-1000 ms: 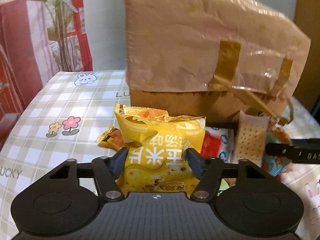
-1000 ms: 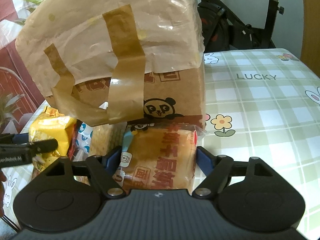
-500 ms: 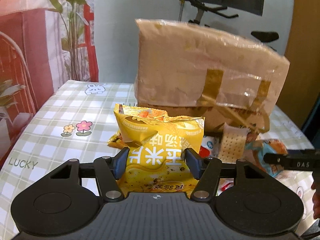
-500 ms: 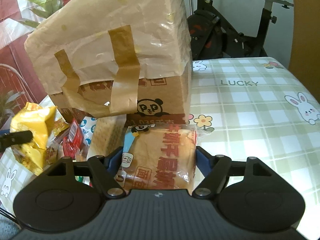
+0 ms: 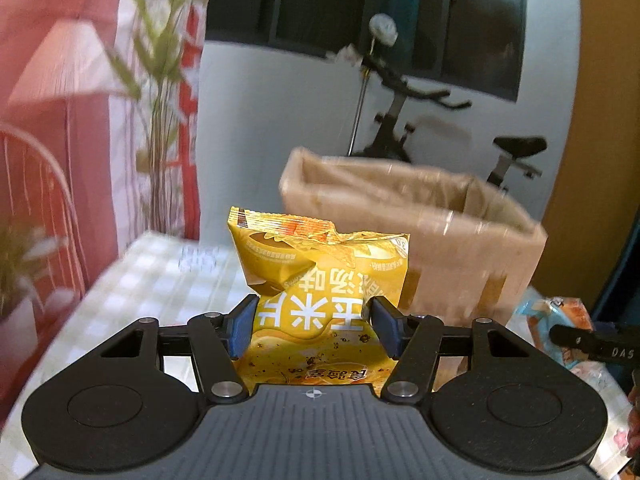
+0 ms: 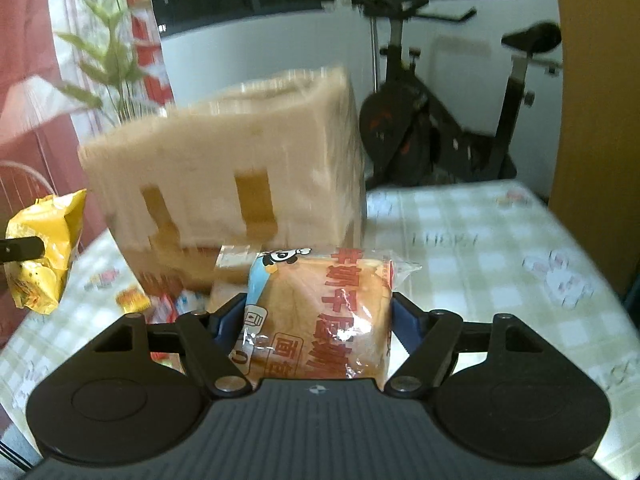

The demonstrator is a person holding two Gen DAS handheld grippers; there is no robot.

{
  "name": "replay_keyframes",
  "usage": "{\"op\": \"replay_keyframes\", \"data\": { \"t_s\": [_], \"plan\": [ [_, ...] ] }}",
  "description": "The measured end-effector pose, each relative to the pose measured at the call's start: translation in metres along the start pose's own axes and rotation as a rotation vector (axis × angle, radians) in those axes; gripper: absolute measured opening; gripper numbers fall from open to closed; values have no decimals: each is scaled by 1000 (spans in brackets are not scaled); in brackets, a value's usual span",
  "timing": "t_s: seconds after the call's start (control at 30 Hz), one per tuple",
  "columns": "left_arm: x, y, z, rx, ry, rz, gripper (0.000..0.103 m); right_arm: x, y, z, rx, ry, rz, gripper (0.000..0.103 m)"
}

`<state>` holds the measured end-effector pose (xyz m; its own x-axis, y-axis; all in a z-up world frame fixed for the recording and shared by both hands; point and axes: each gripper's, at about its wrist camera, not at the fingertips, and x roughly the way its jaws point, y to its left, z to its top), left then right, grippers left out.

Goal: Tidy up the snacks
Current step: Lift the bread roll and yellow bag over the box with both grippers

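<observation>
Box (image 5: 460, 240) on table (image 6: 480, 240), exercise bike (image 6: 440, 120) behind.

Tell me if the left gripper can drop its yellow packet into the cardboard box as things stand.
Probably yes. The left gripper holds the yellow packet clear of the table, and the cardboard box just beyond it stands open at the top. Nothing sits between them; the packet only needs carrying over the near rim.
</observation>
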<state>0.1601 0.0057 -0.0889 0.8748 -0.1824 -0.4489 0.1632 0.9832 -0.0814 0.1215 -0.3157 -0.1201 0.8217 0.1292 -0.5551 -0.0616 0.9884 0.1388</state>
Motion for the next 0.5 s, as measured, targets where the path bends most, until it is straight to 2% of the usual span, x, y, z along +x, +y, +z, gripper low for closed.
{"op": "replay_keyframes", "data": {
  "t_s": [0.27, 0.4, 0.5],
  "plan": [
    [-1, -20, 54, 58, -106, -30, 64, -30, 5, 58, -30, -170, 15, 76],
    [19, -31, 85, 93, -127, -48, 64, -24, 10, 96, -84, -216, 59, 76],
    [43, -36, 103, 88, -113, -72, 64, -8, 19, 124, -157, -235, 94, 76]
  ]
}}
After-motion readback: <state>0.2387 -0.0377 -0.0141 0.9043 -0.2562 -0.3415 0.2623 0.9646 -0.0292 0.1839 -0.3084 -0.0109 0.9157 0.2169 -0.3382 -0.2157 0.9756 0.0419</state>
